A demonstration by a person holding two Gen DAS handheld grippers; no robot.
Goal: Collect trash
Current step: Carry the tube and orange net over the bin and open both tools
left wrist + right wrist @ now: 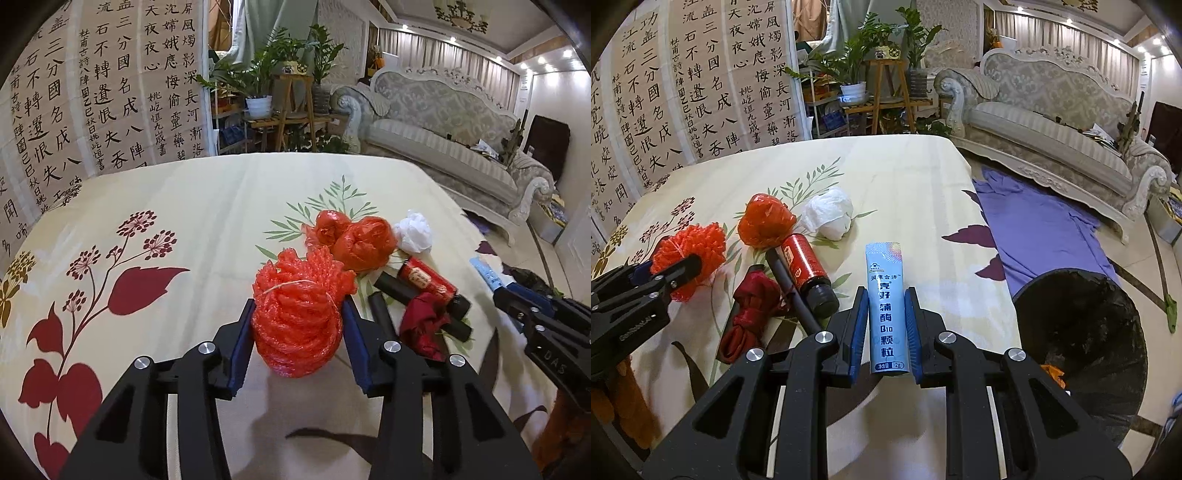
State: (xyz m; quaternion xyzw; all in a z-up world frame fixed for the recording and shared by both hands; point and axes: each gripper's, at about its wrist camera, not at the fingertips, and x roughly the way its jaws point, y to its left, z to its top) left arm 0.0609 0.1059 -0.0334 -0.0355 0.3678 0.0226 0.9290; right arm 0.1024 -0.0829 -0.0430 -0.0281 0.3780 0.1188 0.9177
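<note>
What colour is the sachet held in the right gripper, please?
Light blue sachet with dark lettering, clearest in the right wrist view.

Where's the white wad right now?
In the right wrist view the white wad lies on the table, just right of the red bag, beyond the bottle.

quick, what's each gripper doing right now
left gripper: closed on the red mesh bundle
right gripper: closed on the blue sachet

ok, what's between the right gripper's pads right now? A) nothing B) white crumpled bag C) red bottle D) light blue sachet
D: the right gripper is shut on the light blue sachet, which stands upright between its blue pads above the table.
</note>
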